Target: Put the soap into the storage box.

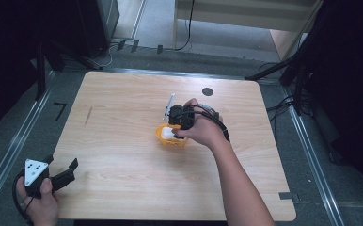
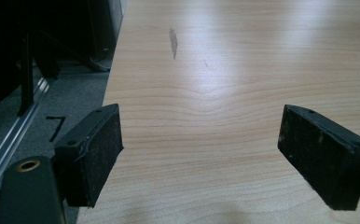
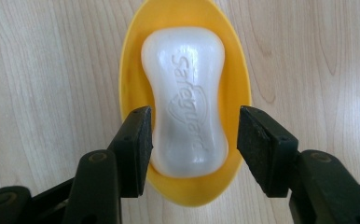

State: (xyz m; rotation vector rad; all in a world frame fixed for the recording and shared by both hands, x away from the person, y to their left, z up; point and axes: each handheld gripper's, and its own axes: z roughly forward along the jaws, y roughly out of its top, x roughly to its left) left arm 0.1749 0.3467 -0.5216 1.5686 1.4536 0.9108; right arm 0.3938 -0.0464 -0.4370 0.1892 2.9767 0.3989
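Resting lengthwise in a yellow oval soap dish (image 3: 187, 28), a white bar of soap (image 3: 186, 100) embossed with the word "Safeguard" is seen from above in the right gripper view. The right tongs (image 3: 193, 149) are held spread on either side of the bar's near end; the left pad lies at the bar's edge, though contact cannot be confirmed, and the right pad stands slightly apart from it. In the high view, the dish (image 1: 166, 139) is located near the middle of the pale wooden worktop (image 1: 123, 155), partly covered by the right tongs (image 1: 176, 129) and the right hand (image 1: 203, 129). The left tongs (image 1: 62, 169) are held by the left hand (image 1: 41, 202) over the near left corner of the worktop. In the left gripper view, the left tongs (image 2: 201, 154) are spread wide with bare wood (image 2: 206, 93) between the pads. A dark streak (image 2: 173, 42) is visible on the wood farther off.
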